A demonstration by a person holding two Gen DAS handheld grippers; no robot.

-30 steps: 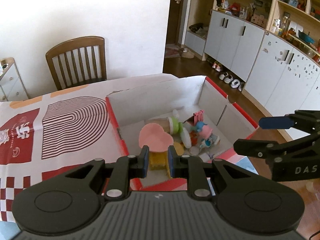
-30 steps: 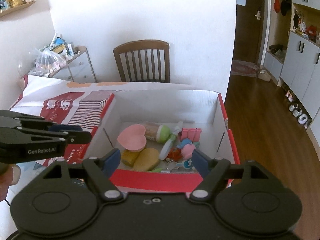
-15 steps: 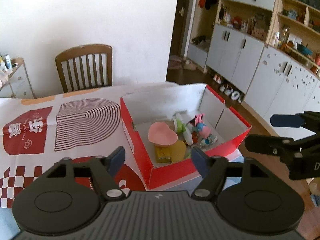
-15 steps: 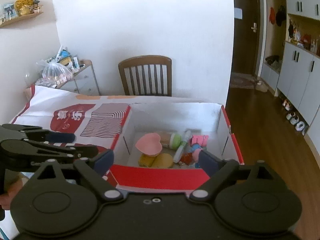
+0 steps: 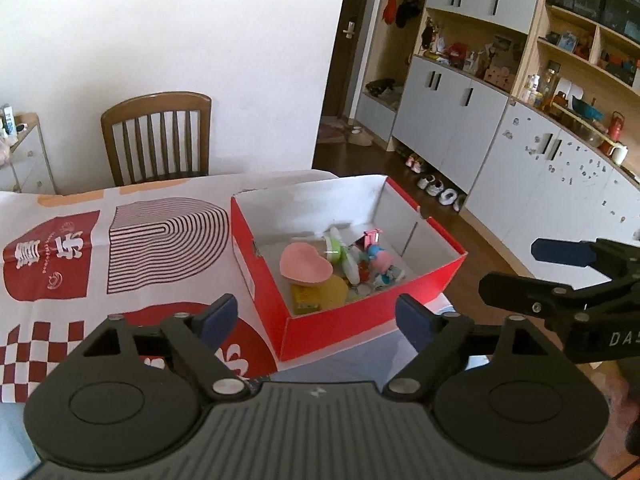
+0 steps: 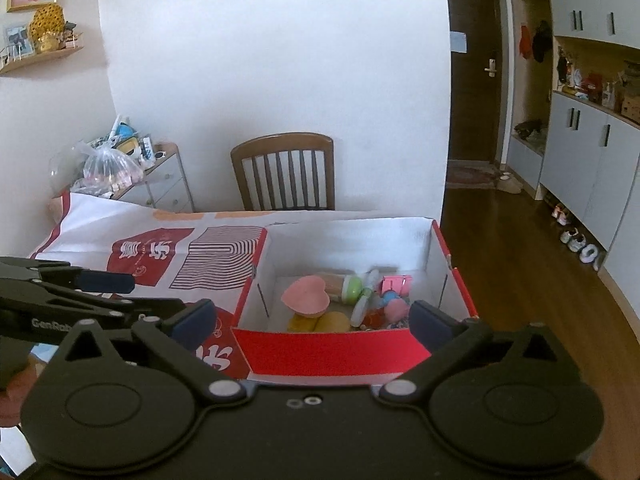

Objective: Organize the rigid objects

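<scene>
A red cardboard box (image 5: pixel 360 320) with white inner walls stands on the table's right end. It holds a pink heart-shaped dish (image 5: pixel 306 266), yellow pieces (image 5: pixel 320 294), a green-capped jar (image 5: pixel 334 246) and small pink and blue toys (image 5: pixel 378 258). My left gripper (image 5: pixel 316 316) hovers in front of the box, jaws opening wide, nothing between them. My right gripper (image 6: pixel 312 318) also hangs before the box (image 6: pixel 332 350), jaws opening, empty. The heart dish (image 6: pixel 306 300) lies inside. Each gripper shows in the other's view: right gripper (image 5: pixel 560 276), left gripper (image 6: pixel 80 288).
A red and white patterned cloth (image 5: pixel 120 248) covers the table. A wooden chair (image 5: pixel 160 136) stands behind it by the white wall. Grey cabinets (image 5: pixel 460 120) and shoes (image 5: pixel 436 192) line the wooden floor at right. A drawer unit with a plastic bag (image 6: pixel 108 168) is at far left.
Both grippers have drawn back and up from the box. The left jaws, nearly shut over a yellow piece in the box, have spread wide. The right jaws have widened too.
</scene>
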